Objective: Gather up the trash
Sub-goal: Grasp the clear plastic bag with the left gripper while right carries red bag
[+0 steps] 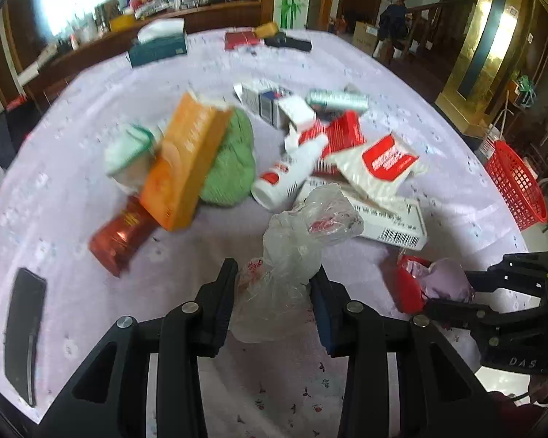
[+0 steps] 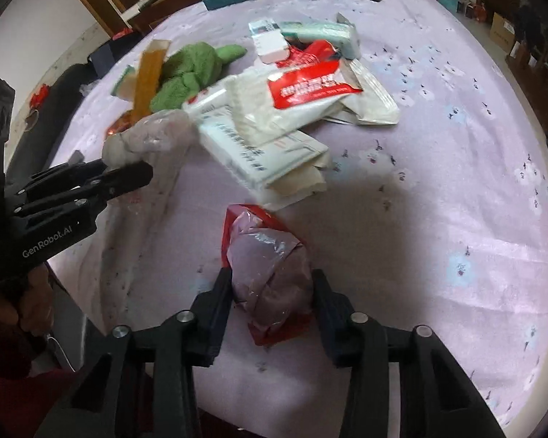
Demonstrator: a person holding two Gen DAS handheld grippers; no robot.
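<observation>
A crumpled clear plastic bag sits between the fingers of my left gripper, which is shut on it just above the lilac tablecloth. In the right wrist view the same bag hangs from the left gripper at the left. My right gripper is shut on a crumpled red and silvery wrapper that rests on the cloth. The left wrist view shows that wrapper at the lower right, in the right gripper.
A litter pile fills the table's middle: an orange box, green cloth, white bottle, red can and white and red packets. A red basket stands off the right edge. A black flat device lies left, a tissue box far back.
</observation>
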